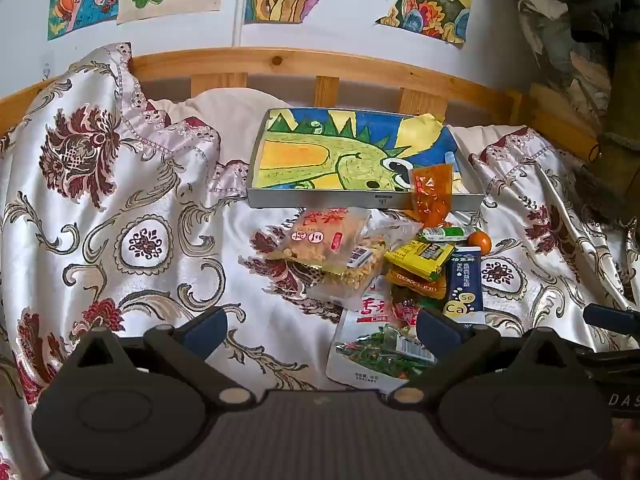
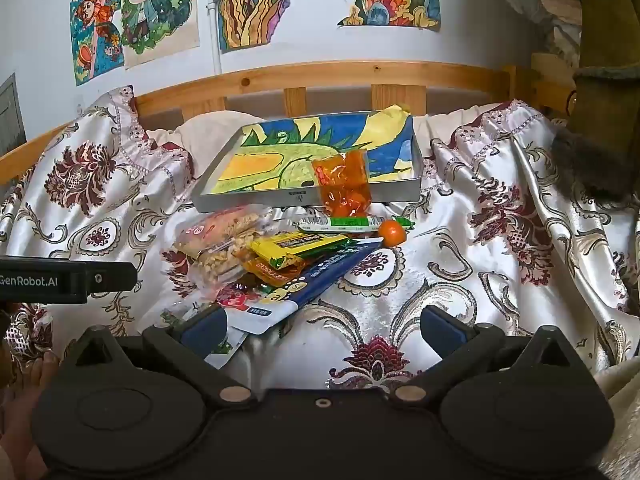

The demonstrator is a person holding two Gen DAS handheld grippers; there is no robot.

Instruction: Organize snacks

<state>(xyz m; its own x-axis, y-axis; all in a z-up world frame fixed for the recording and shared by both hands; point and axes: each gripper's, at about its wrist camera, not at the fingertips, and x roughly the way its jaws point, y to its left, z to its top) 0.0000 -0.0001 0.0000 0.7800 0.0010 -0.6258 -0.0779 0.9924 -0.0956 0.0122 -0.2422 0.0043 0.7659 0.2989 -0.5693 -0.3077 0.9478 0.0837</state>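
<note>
A pile of snacks lies on a patterned satin bedspread [image 1: 120, 208] in front of a shallow grey tray [image 1: 320, 196] lined with a dinosaur drawing. An orange packet [image 1: 432, 194] leans over the tray's front rim. In the pile are a clear peanut bag [image 1: 320, 248], a yellow packet [image 1: 420, 258], a dark blue tube box [image 1: 464, 284], a green-and-white stick [image 1: 444, 234], a small orange fruit [image 1: 480, 242] and a white pouch of greens [image 1: 376, 352]. My left gripper [image 1: 320, 328] hovers open just short of the pile. My right gripper [image 2: 320, 328] is open over bare bedspread, right of the blue box [image 2: 320, 280].
A wooden bed rail [image 1: 320, 64] runs behind the tray, with drawings on the wall [image 1: 36, 60] above. Hanging clothes [image 1: 580, 40] crowd the far right. The other gripper's body [image 2: 68, 280] shows at the left edge of the right wrist view.
</note>
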